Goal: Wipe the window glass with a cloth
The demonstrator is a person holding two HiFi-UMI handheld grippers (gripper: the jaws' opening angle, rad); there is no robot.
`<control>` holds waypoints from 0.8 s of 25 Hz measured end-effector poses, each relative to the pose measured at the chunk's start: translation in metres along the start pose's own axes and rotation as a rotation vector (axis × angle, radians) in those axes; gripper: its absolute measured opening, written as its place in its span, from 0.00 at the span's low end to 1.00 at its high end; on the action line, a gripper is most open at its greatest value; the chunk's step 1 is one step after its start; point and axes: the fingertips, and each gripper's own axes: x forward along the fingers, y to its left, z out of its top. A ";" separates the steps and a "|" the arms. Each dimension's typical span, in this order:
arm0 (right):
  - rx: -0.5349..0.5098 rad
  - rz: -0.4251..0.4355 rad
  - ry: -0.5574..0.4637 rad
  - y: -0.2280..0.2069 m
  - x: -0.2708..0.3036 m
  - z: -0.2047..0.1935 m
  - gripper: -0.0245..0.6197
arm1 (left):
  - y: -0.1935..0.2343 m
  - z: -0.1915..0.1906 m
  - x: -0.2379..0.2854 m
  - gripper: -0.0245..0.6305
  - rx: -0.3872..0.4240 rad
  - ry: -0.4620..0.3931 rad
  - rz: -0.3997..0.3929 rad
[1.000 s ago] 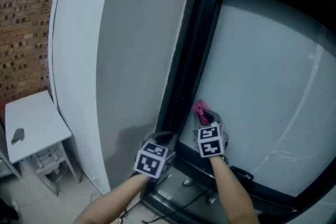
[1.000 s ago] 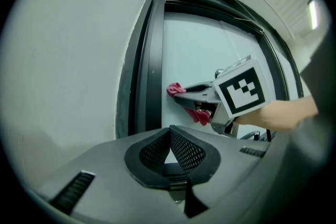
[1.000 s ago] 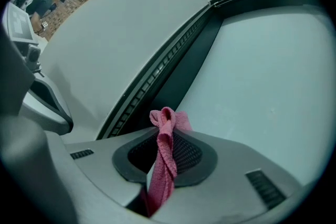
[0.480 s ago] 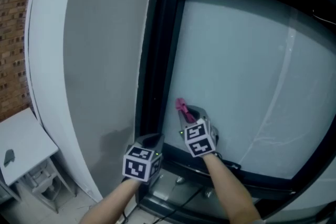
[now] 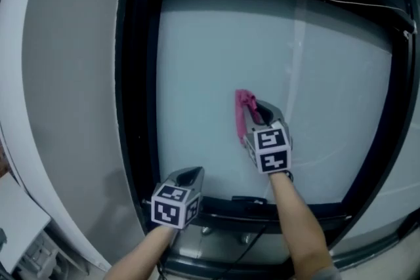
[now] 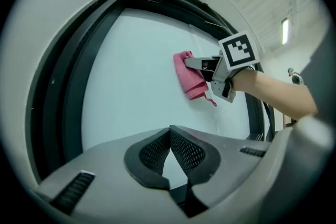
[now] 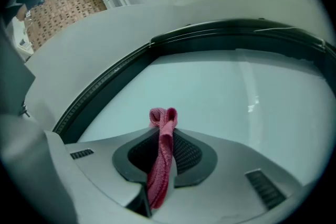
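– Cloth first. How many are there?
– One pink cloth. One window glass in one black frame. Two claws, each on the end of a bare arm.
– What is on the claws?
– Each one has a cube with black and white square marks on it.
– Where is the cloth?
– Near the middle of the glass, a bit below it, well away from every edge. It looks pressed flat on the glass.
– Which claw has it?
– The right gripper. Its jaws are squeezed tight on the cloth. The cloth runs between the two pads and sticks out past the tips as a small folded bump.
– And the other claw?
– The left gripper is down by the bottom left corner of the glass, at the lower edge of the frame. Its jaws are closed, tips touching, with nothing between them. The cloth is up and to the right of it, well apart.
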 end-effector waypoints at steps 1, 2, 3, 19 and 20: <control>0.015 -0.042 -0.012 -0.020 -0.007 0.002 0.11 | -0.011 0.005 0.006 0.04 0.005 -0.005 -0.024; 0.033 -0.086 -0.022 -0.040 -0.015 0.003 0.11 | -0.022 0.009 0.012 0.04 0.012 -0.009 -0.049; 0.053 -0.131 -0.031 -0.059 -0.023 0.003 0.11 | -0.033 0.012 0.018 0.04 0.019 -0.011 -0.072; 0.286 -0.533 0.045 -0.217 -0.156 -0.107 0.11 | -0.168 0.008 0.075 0.04 0.067 0.018 -0.328; 0.300 -0.553 0.058 -0.223 -0.165 -0.119 0.11 | -0.175 0.005 0.077 0.04 0.068 0.021 -0.339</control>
